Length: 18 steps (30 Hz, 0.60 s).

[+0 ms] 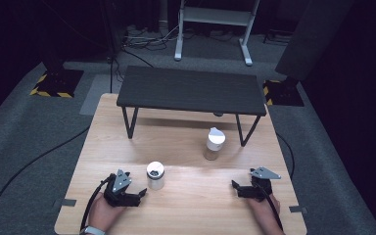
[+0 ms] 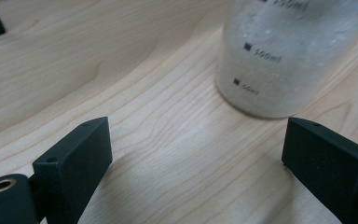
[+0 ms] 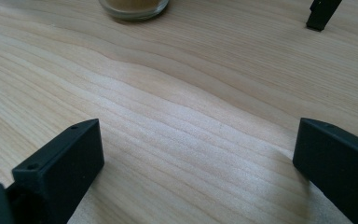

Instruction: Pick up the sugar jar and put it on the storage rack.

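Inspecting the approach: left gripper (image 1: 138, 194) rests on the pale wooden bench (image 1: 186, 205), jaws standing apart with nothing between them.
Item in hand: clear graduated jar with white granular fill and a silver top (image 1: 155, 176), standing upright on the bench.
Bearing from left gripper: jar sits just ahead and toward the bench centre; in the left gripper view the jar (image 2: 286, 56) stands beyond the jaw line, offset toward the right-hand jaw, not touching either.
Long axis: vertical; printed volume marks read level, so the jar is not tilted.
Right gripper (image 1: 236, 187): jaws apart and bare, resting on the bench, well apart from the jar.
Second item: clear jar with a white spouted lid and tan contents (image 1: 214, 143), upright, farther back toward the black low table (image 1: 191, 88); its base shows at the top of the right gripper view (image 3: 133, 7).
Nearer hand: left, clearly, for the silver-topped jar; right for the white-lidded one.
Judgement: the coming move probably calls for a short forward push with a slight correction toward the bench centre, to centre the jar between the left jaws.
Risk: an off-centre approach could knock the jar with one jaw.
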Each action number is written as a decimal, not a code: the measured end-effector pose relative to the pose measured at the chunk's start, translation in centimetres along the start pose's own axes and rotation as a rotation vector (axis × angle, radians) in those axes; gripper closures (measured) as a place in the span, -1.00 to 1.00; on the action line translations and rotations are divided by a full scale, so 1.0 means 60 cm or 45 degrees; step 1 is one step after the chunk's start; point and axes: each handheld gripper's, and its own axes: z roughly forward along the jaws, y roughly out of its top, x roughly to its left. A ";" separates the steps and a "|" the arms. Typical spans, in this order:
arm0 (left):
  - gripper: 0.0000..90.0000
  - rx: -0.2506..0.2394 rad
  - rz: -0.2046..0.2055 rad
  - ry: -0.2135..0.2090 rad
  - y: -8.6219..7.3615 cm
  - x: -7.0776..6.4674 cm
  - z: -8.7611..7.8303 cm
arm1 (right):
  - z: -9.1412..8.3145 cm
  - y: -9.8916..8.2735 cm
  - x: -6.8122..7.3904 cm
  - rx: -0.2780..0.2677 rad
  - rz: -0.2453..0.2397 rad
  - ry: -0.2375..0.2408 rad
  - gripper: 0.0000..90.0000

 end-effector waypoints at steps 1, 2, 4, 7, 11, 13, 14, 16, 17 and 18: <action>-0.83 -0.014 0.018 -0.024 -0.002 0.002 -0.001 | 0.000 0.000 0.000 0.000 0.000 0.000 -0.97; -0.85 -0.018 0.028 -0.031 -0.002 0.001 -0.001 | 0.000 0.000 0.000 0.000 0.000 0.000 -0.97; -0.89 -0.039 0.045 -0.050 -0.004 0.002 -0.003 | 0.000 0.000 0.000 0.000 0.000 0.000 -0.97; -0.89 -0.085 0.045 -0.037 -0.006 -0.002 -0.009 | 0.000 0.000 0.000 0.000 -0.001 0.002 -0.97; -0.88 -0.154 -0.030 -0.062 -0.009 0.001 -0.010 | 0.000 0.000 -0.001 0.000 -0.003 0.005 -0.97; -0.88 -0.182 -0.012 -0.058 -0.003 -0.006 -0.009 | 0.000 0.000 -0.001 0.000 -0.003 0.005 -0.97; -0.87 -0.197 -0.002 -0.056 0.000 -0.010 -0.007 | 0.000 0.000 -0.001 0.000 -0.003 0.005 -0.97; -0.87 -0.227 0.009 -0.061 0.005 -0.017 -0.002 | 0.000 0.000 -0.001 0.000 -0.003 0.005 -0.97; -0.86 -0.238 0.013 -0.063 0.008 -0.021 0.001 | 0.000 0.000 -0.001 0.000 -0.003 0.005 -0.97; -0.86 -0.247 0.018 -0.064 0.010 -0.024 0.004 | 0.000 0.000 -0.001 0.000 -0.003 0.005 -0.97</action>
